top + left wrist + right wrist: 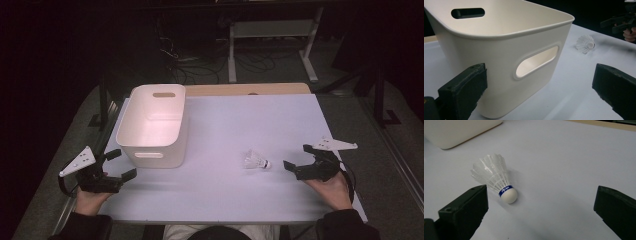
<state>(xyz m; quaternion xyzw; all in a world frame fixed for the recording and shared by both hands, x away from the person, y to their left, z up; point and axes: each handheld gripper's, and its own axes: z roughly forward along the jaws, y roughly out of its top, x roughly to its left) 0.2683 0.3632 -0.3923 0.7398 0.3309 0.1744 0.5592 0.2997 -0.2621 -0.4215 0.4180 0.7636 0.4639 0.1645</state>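
Right now the shuttlecock (256,160) lies on its side on the table (225,195), well right of the white bin (152,125). Just right of it, the right gripper (299,160) gapes wide, holding nothing. Left of the bin, the left gripper (121,164) is likewise spread and empty.

smooth glossy plastic bin (499,50), white feathered shuttlecock (496,180), matt tabletop (250,130)

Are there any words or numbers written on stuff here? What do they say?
Blue band around the shuttlecock, just above its white cork tip: small white letters, too blurred to read for sure; they might end in "EAK".
White bin: no writing on the sides that show.
Left gripper and right gripper: no readable labels.
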